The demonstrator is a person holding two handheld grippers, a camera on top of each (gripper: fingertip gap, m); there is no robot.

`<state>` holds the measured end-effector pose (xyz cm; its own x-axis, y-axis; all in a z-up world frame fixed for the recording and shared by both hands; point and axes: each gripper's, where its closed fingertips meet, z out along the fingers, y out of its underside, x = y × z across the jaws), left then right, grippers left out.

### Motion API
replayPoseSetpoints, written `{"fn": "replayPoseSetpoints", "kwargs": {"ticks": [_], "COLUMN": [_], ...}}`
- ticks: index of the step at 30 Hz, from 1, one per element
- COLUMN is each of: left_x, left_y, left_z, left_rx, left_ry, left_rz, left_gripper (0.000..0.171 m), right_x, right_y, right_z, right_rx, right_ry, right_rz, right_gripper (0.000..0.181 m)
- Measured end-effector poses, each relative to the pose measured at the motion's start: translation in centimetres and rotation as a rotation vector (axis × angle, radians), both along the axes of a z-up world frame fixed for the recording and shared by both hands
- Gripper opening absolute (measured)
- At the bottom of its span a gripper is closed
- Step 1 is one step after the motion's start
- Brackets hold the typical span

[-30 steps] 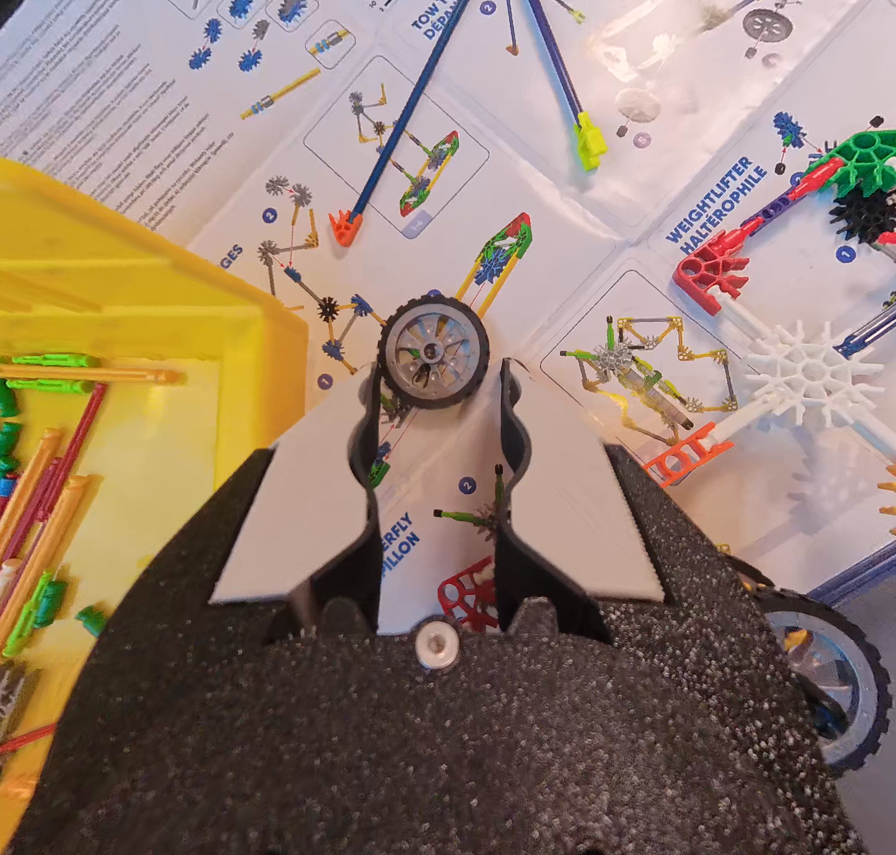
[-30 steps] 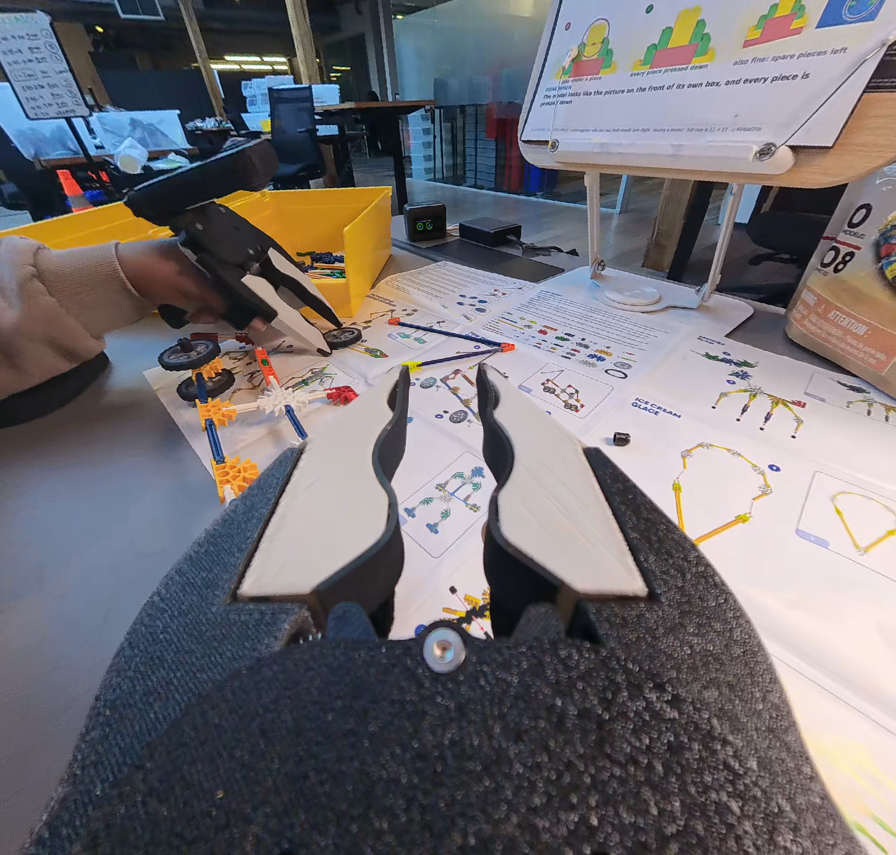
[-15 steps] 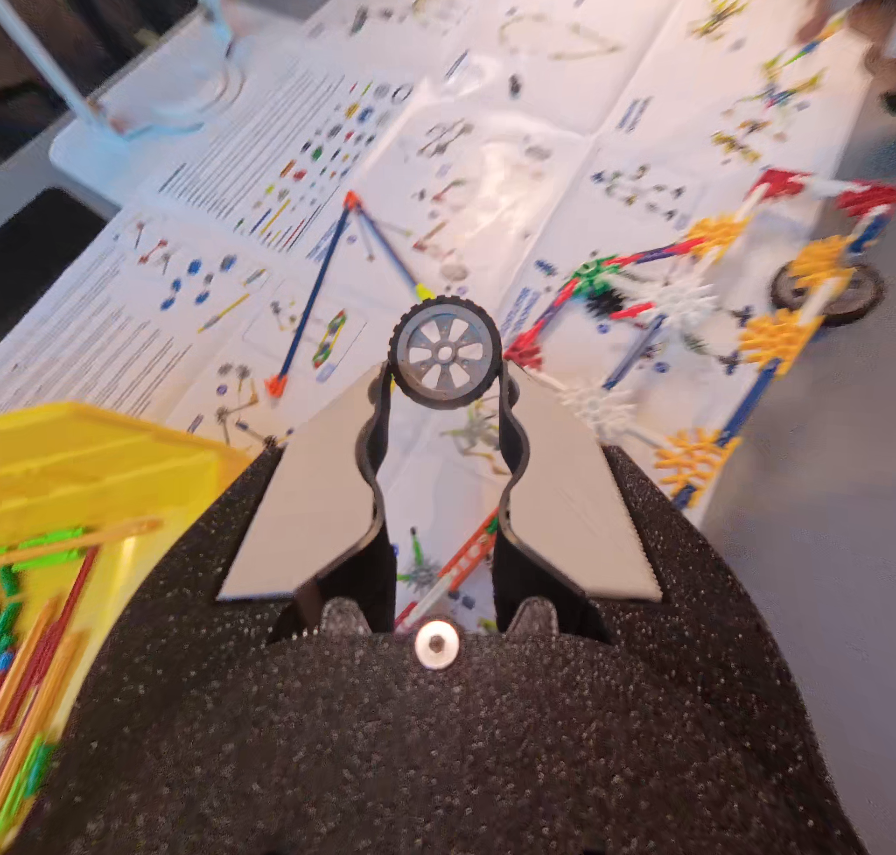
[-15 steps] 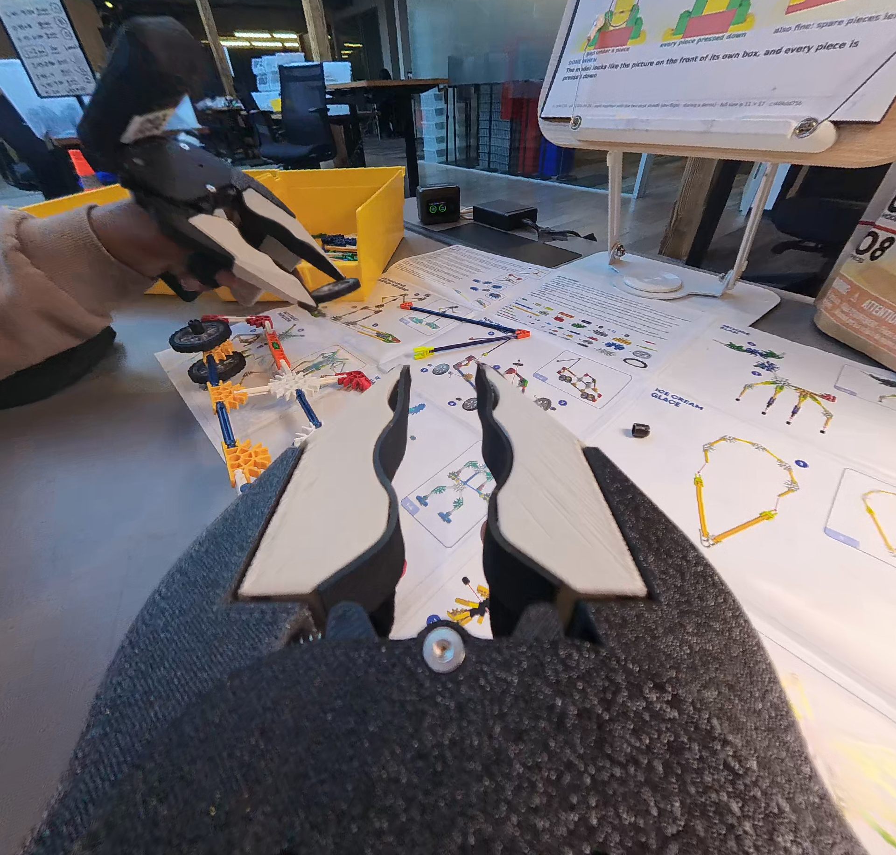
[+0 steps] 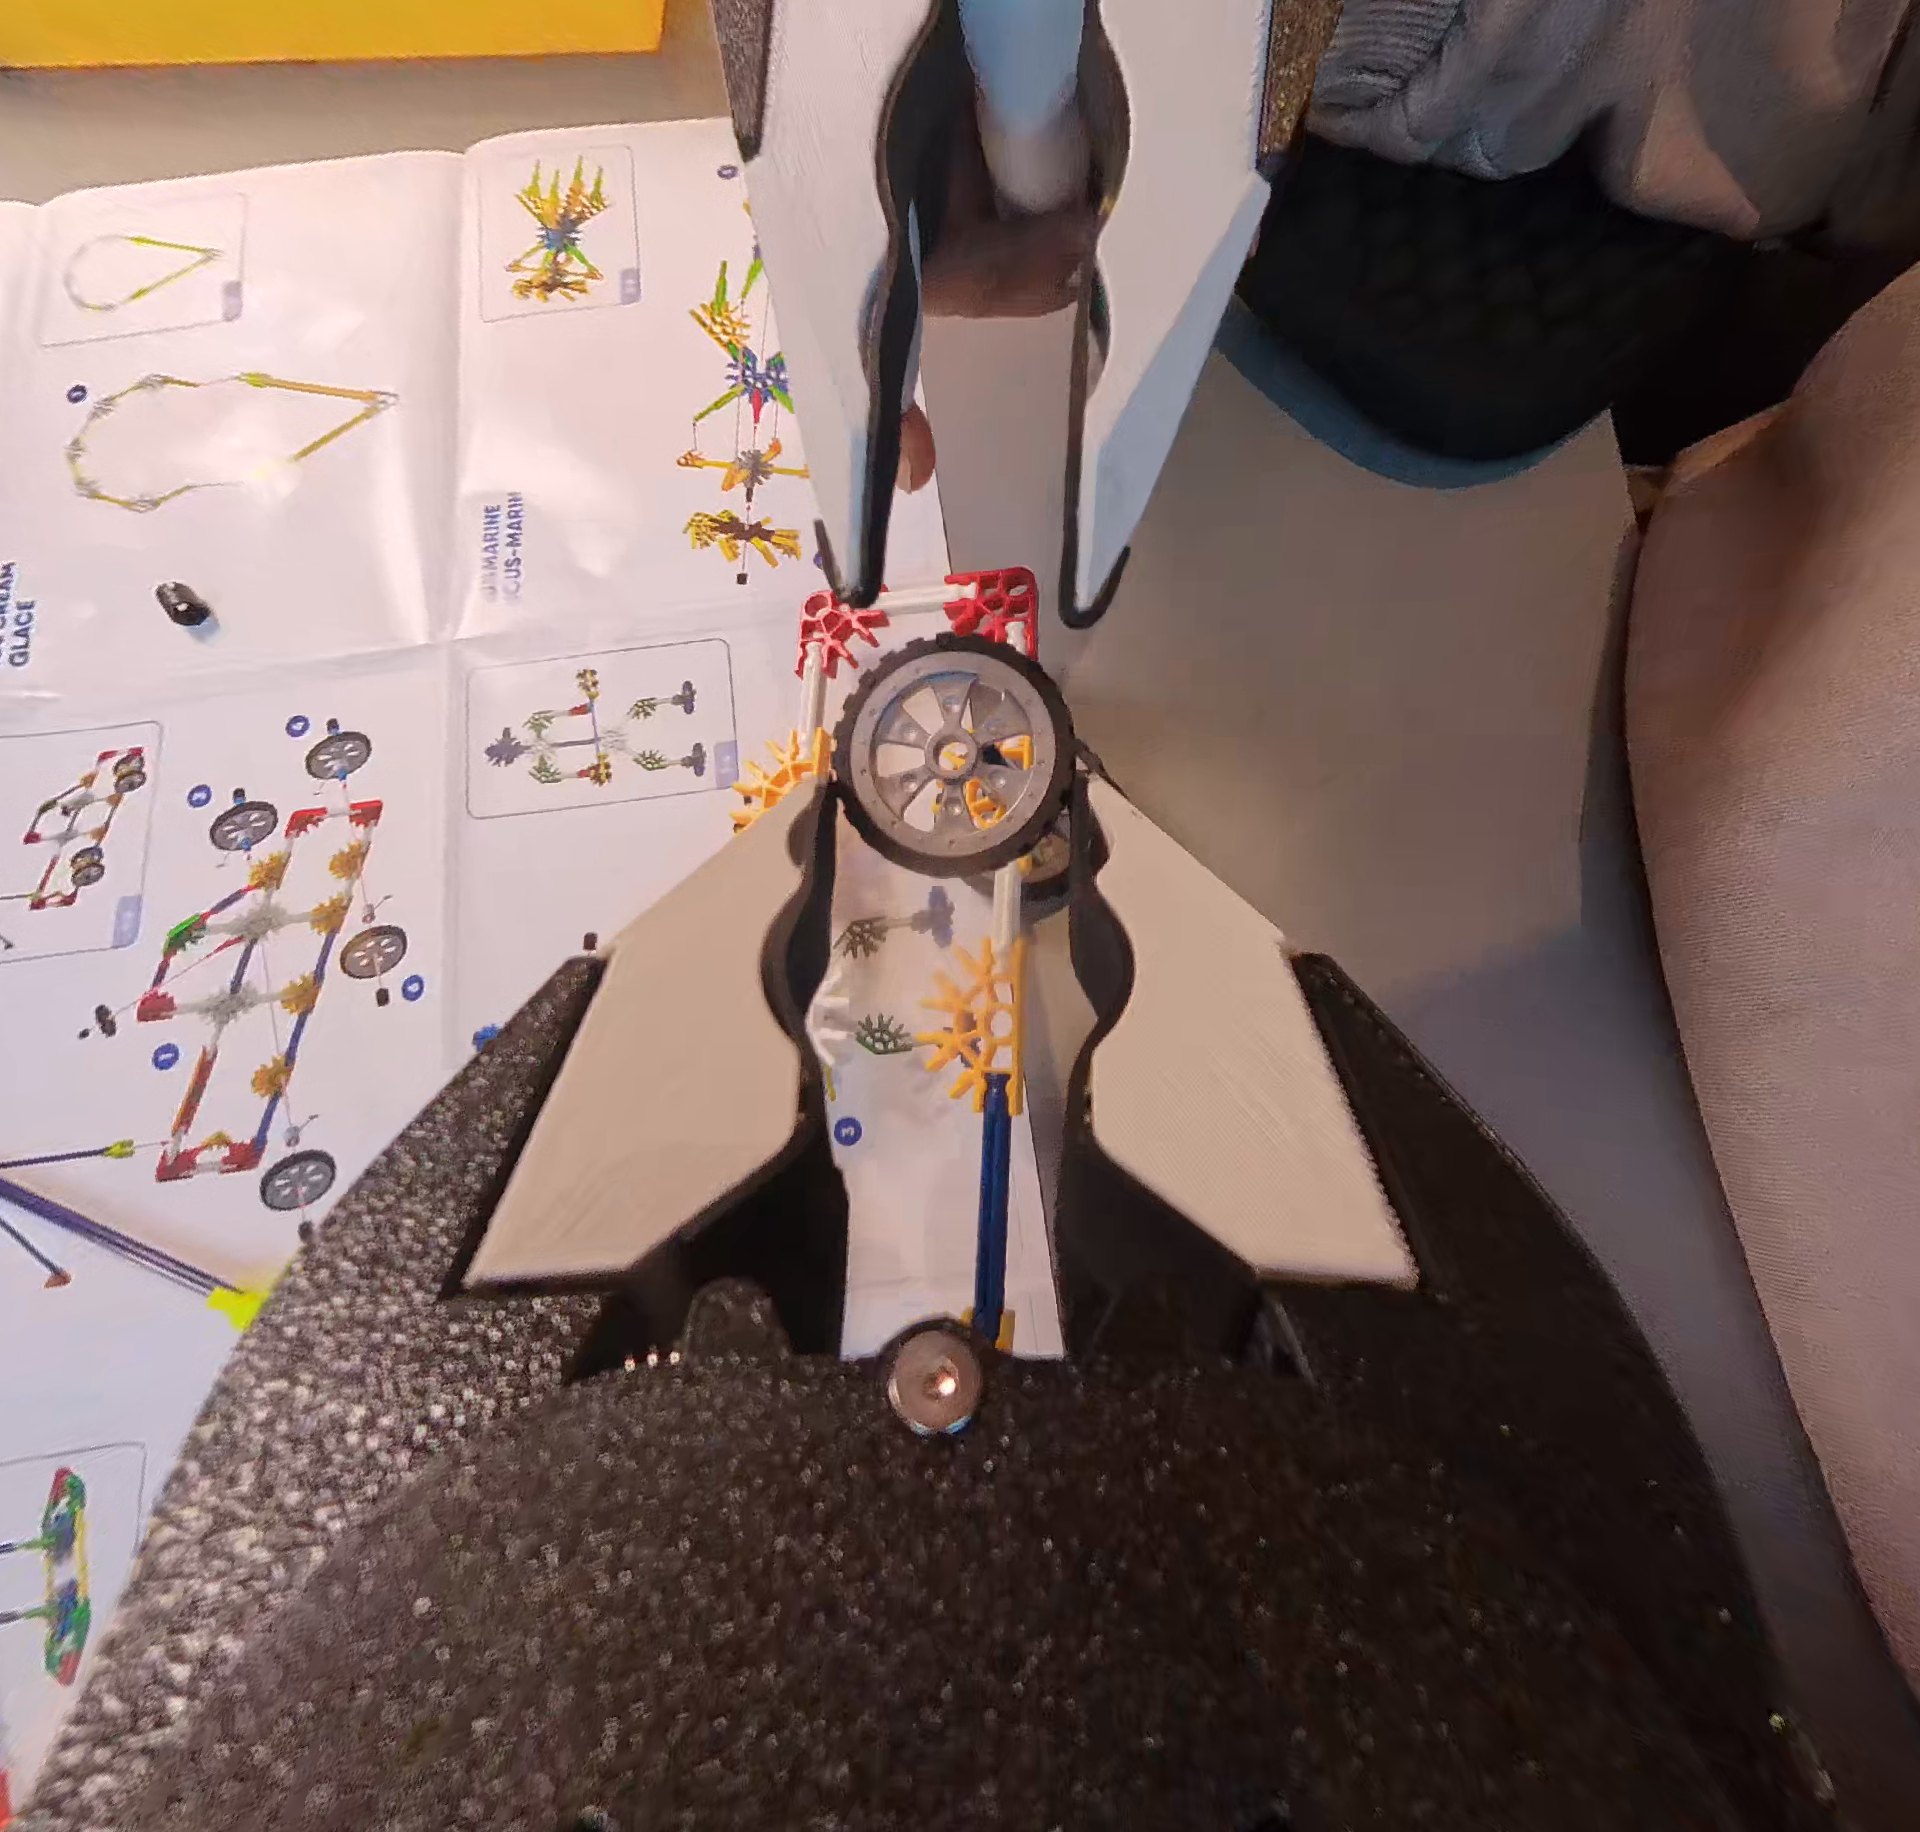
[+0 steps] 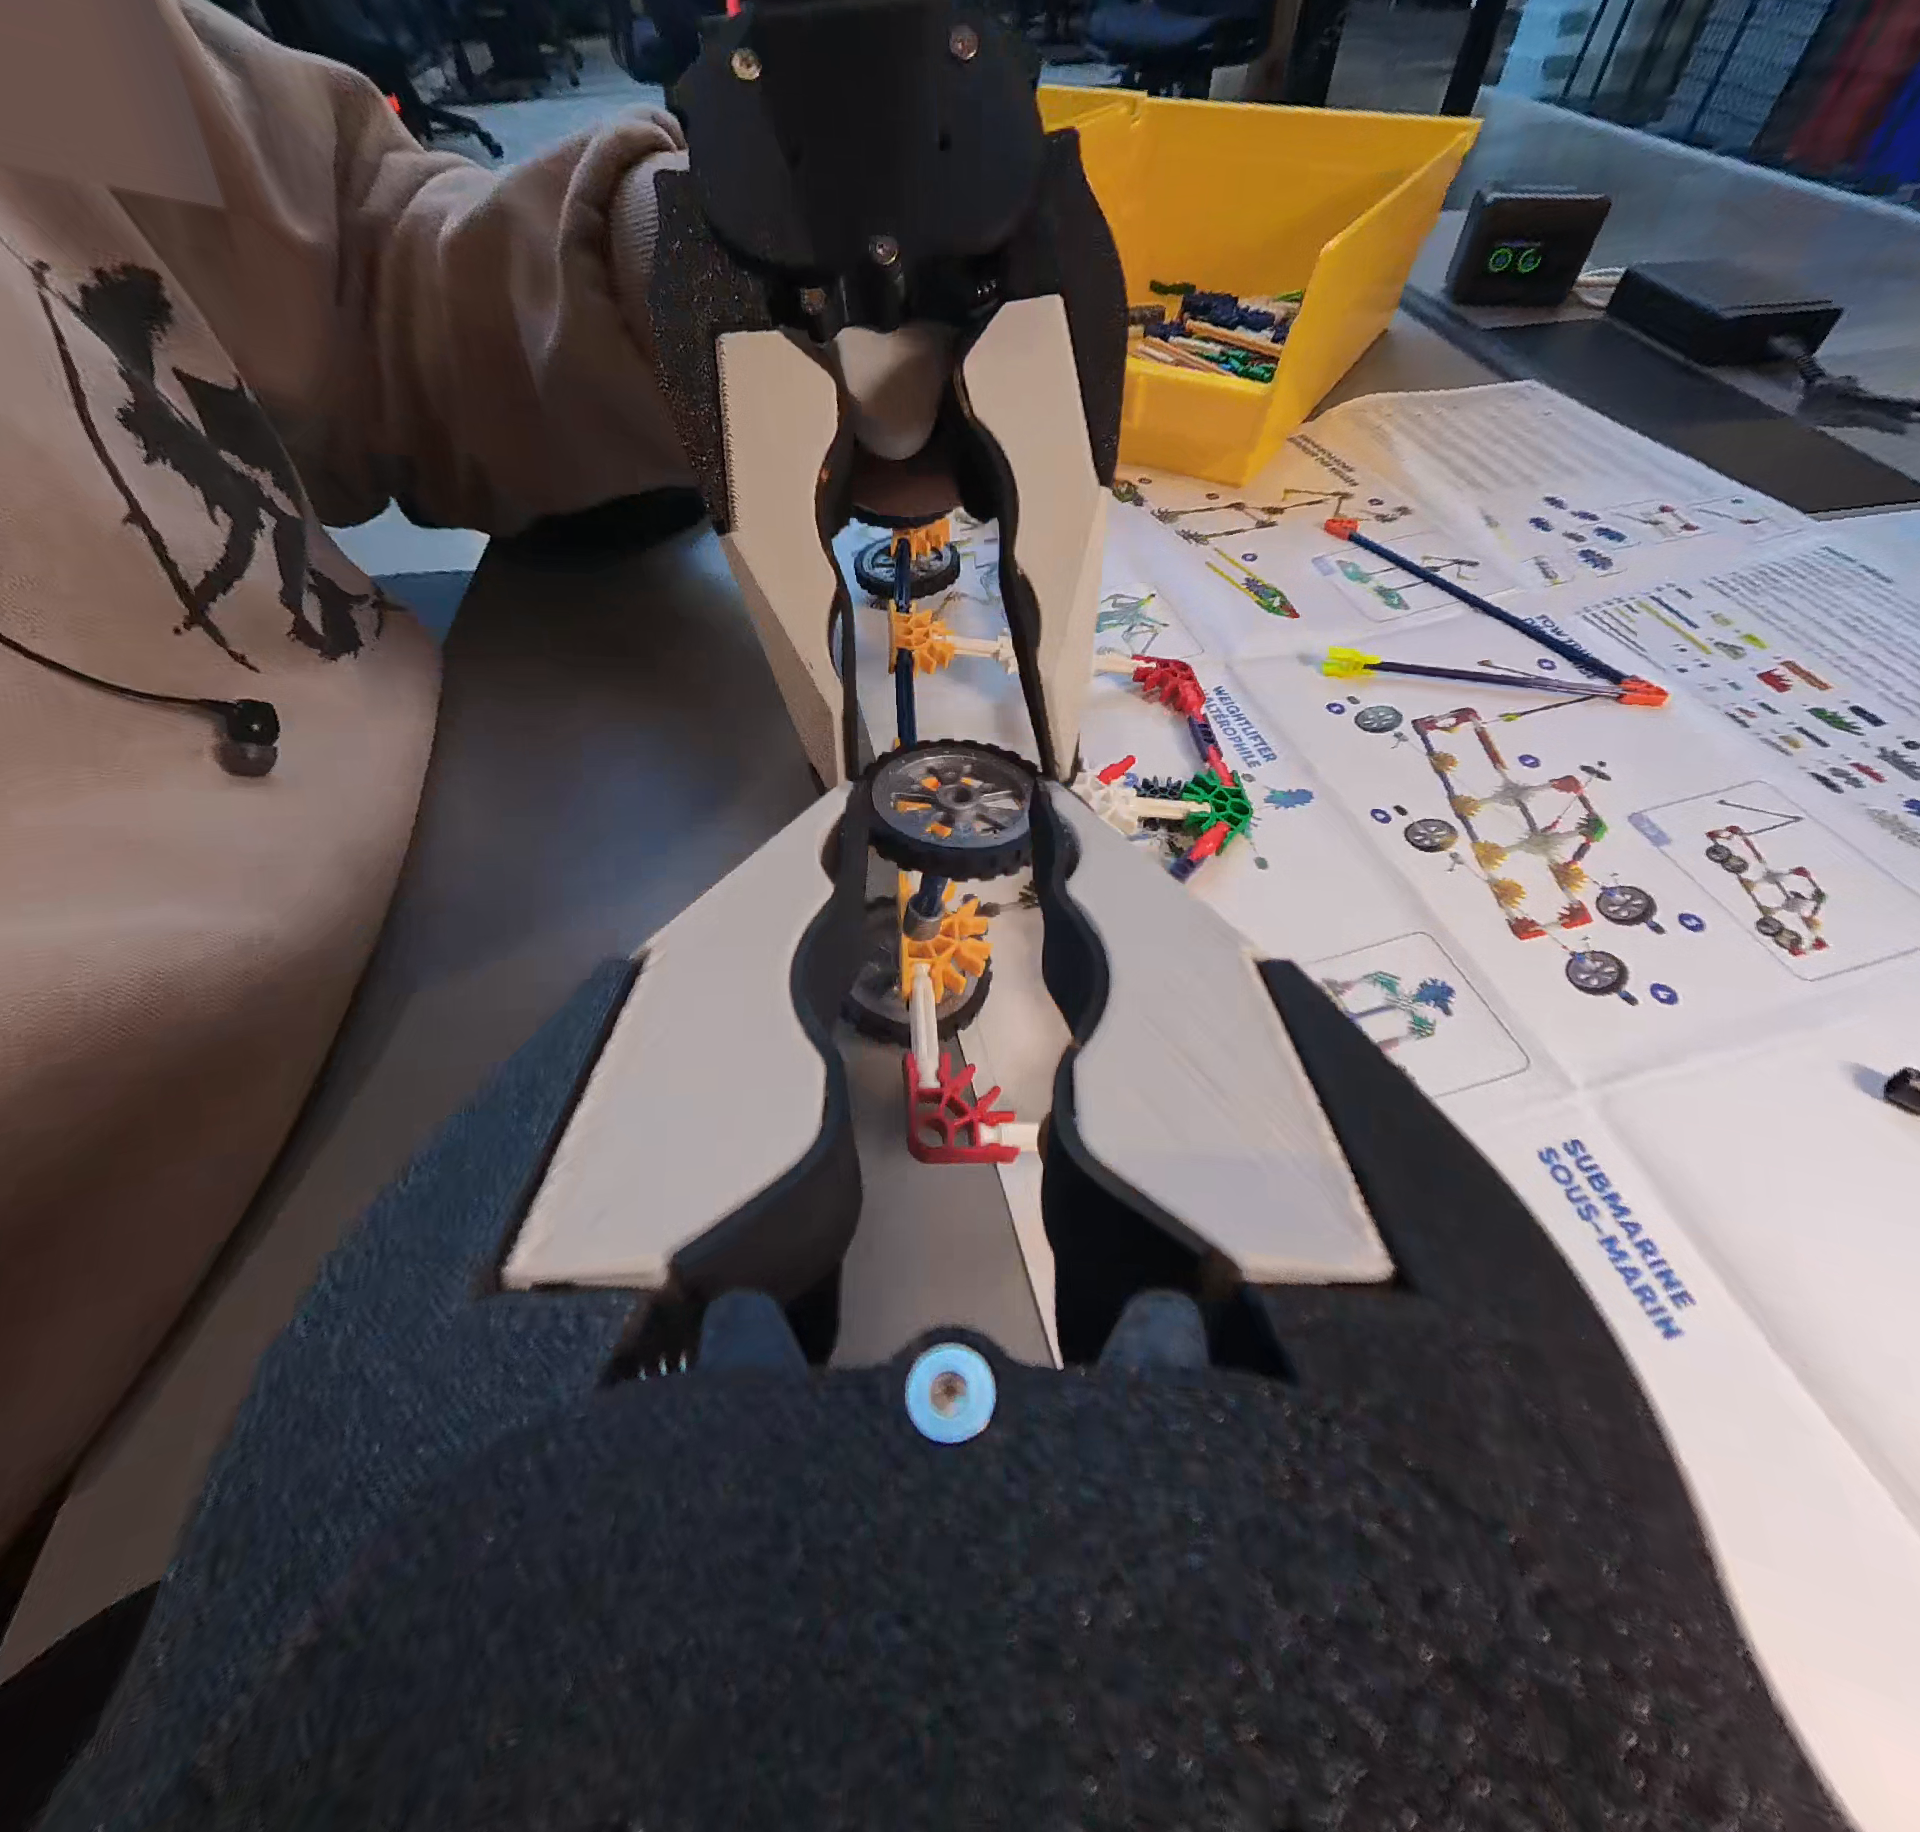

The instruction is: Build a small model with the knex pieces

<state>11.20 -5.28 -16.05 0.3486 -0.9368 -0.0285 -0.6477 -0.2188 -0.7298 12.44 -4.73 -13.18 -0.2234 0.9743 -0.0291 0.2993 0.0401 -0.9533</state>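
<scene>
The left gripper point(image 5: 951, 816) is clamped on a grey-spoked, black-tyred toy wheel point(image 5: 951, 759), held over a rod-and-connector toy frame point(image 5: 982, 1013) at the edge of a white instruction sheet point(image 5: 312, 556). Judged best: keep the hub square over the frame. The right gripper point(image 6: 951, 816) stands parted around the wheel. Only the right wrist view shows the yellow bin point(image 6: 1299, 255) holding parts.
</scene>
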Motion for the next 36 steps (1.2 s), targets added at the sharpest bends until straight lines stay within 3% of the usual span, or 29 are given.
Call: {"fn": "replayPoseSetpoints", "kwargs": {"ticks": [6,10,19,36], "left_x": [0.6,0.7,0.7,1.0], "left_y": [0.2,0.0,-0.3,-0.8], "left_z": [-0.4,-0.7,-0.9,-1.4], "left_rx": [-0.021,-0.032,-0.078,-0.058], "left_ry": [-0.013,-0.022,-0.057,-0.04], "left_rz": [-0.018,-0.029,-0.043,-0.072], "left_gripper": [0.043,0.043,0.043,0.043], "right_x": [0.2,0.1,0.1,0.7], "right_y": [0.3,-0.3,-0.3,-0.9], "right_z": [-1.5,-2.7,-3.7,-4.2], "right_rx": [0.02,0.006,0.018,0.04], "right_ry": [-0.079,-0.144,-0.189,-0.228], "right_rz": [-0.013,0.004,0.002,0.031], "right_gripper": [0.031,0.049,0.035,0.034]}}
